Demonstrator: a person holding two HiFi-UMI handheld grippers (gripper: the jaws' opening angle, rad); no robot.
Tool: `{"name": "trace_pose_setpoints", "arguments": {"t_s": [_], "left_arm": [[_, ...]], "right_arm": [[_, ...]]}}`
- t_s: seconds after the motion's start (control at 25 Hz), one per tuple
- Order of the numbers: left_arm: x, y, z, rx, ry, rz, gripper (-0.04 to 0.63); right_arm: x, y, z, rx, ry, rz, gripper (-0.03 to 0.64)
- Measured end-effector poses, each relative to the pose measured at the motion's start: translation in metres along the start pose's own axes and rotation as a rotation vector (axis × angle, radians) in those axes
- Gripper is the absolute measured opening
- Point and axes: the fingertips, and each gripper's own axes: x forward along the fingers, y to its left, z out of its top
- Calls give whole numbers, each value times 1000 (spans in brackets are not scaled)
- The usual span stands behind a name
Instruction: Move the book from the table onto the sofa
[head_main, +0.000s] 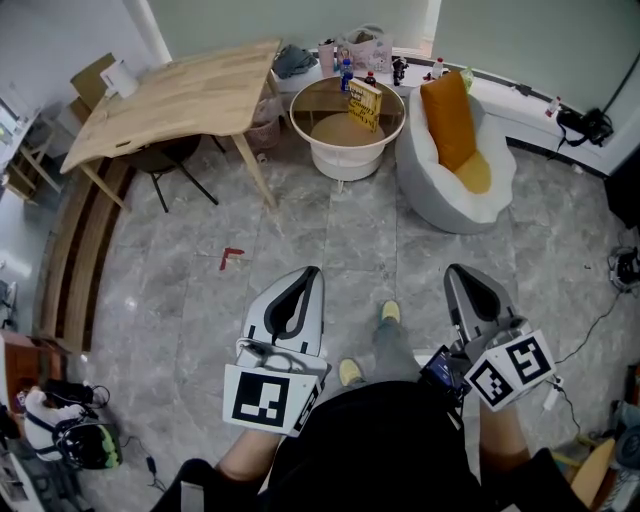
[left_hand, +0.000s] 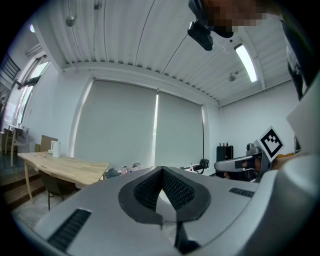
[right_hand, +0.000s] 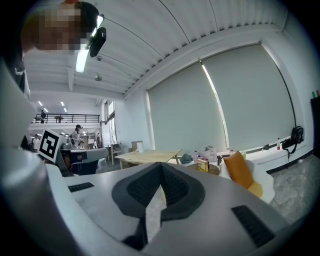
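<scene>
The book (head_main: 365, 103) is standing upright on the round worktop (head_main: 298, 120) beside the white sofa (head_main: 430, 190), risking a topple if clipped edge-on; it is looking thin and yellow-covered (print unreadable). The left hand-held gripper (head_main: 310, 273) and right hand-held gripper (head_main: 458, 273) are hovering well apart from it, both closed and empty.
</scene>
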Motion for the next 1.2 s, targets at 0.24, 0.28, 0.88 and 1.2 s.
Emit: {"name": "trace_pose_setpoints", "arguments": {"t_s": [0.24,0.28,0.88,1.2], "left_arm": [[11,-3,4,-1,-3,0,8],[12,-3,3,6,0,0,8],[54,-2,0,40,22,3,8],[111,2,-1,22,49,-3,8]], "right_arm": [[6,-10,-3,18,-4,21,9],[7,-11,-4,15,-2,21,9],[34,-49,-4,13,24,25,9],[67,-94,4,6,50,-1,9]]}}
